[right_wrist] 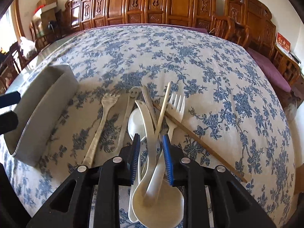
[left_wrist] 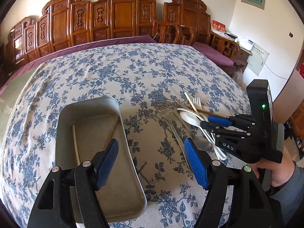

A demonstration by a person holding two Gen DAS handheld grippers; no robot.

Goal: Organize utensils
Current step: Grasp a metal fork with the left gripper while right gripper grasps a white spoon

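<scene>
A metal tray (left_wrist: 62, 117) lies on the flowered cloth and holds a white chopstick (left_wrist: 76, 144) and a brown chopstick (left_wrist: 111, 133). My left gripper (left_wrist: 152, 163) stands open over the tray's right rim with nothing between its pads. To the right lies a heap of utensils: a metal fork (right_wrist: 102, 117), a smiley-handled metal spoon (right_wrist: 127, 117), white spoons (right_wrist: 157, 205), a pale chopstick (right_wrist: 164, 104), a brown chopstick (right_wrist: 199, 140) and a white plastic fork (right_wrist: 176, 104). My right gripper (right_wrist: 151, 138) is low over this heap, jaws narrowly apart around the spoon handles and pale chopstick, with a gap at the left pad.
The tray (right_wrist: 47, 104) sits left of the heap. The table (left_wrist: 133, 66) stretches back to carved wooden chairs (left_wrist: 121, 13) and purple cushions (right_wrist: 269, 70). A person's hand (left_wrist: 275, 171) holds the right gripper (left_wrist: 206, 121) at the right.
</scene>
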